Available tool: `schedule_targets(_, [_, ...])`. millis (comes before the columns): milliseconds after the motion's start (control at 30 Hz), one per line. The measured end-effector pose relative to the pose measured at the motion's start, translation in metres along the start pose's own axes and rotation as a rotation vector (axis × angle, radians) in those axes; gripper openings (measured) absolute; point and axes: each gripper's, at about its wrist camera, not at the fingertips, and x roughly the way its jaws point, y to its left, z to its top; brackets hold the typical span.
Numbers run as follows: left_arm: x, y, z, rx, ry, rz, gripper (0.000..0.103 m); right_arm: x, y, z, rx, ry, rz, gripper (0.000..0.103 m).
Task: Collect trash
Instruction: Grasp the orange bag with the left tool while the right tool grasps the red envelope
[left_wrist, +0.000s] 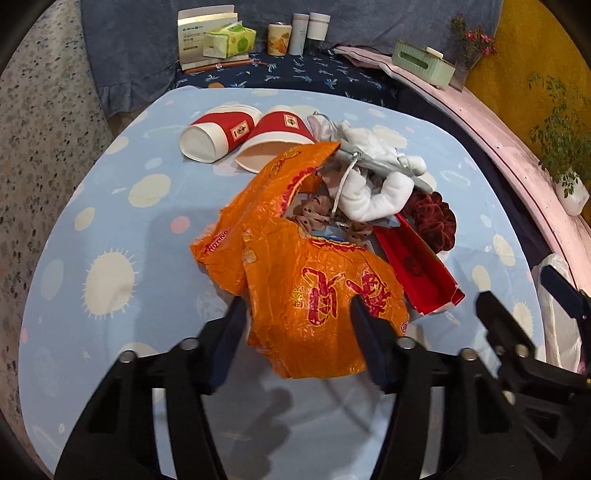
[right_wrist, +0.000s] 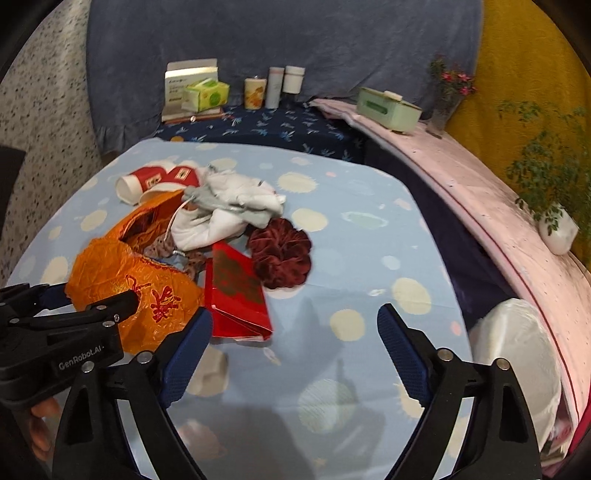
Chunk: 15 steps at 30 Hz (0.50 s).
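A heap of trash lies on the light blue tablecloth: an orange plastic bag, two red and white paper cups, a white crumpled cloth, a dark red scrunchie and a red box. My left gripper is open with its fingers on either side of the orange bag's near end. My right gripper is open and empty over bare cloth, right of the red box and the orange bag. The left gripper shows at the left of the right wrist view.
A white trash bag sits off the table's right edge by a pink ledge. Beyond the table's far edge stand a tissue pack, a box, cans and a green tissue box. Potted plants stand on the ledge.
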Motion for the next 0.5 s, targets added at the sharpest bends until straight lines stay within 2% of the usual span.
schedule_targets(67, [0.002,0.002,-0.001,-0.004,0.014,-0.008,0.030,0.010,0.006,0.000,-0.010,0.017,0.016,0.082])
schedule_targets(100, [0.003,0.004,-0.001,-0.008,0.020,-0.013,0.020,0.015,0.008,0.000,-0.016,0.027,0.021,0.077])
schedule_targets(167, [0.003,0.006,-0.002,-0.015,0.033,-0.022,0.019,0.024,0.013,-0.001,-0.026,0.045,0.029,0.072])
schedule_targets(300, [-0.001,0.006,-0.003,-0.011,0.025,-0.026,0.017,0.041,0.016,-0.001,-0.021,0.083,0.039,0.056])
schedule_targets(367, [-0.004,0.006,-0.003,-0.011,0.022,-0.026,0.017,0.047,0.014,-0.002,-0.009,0.100,0.037,0.045])
schedule_targets(433, [-0.006,0.005,-0.002,-0.010,0.019,-0.026,0.016,0.049,0.011,-0.003,-0.002,0.114,0.044,0.019])
schedule_targets(500, [-0.010,0.003,-0.002,-0.005,0.014,-0.025,0.016,0.044,0.006,-0.003,0.011,0.112,0.059,0.011])
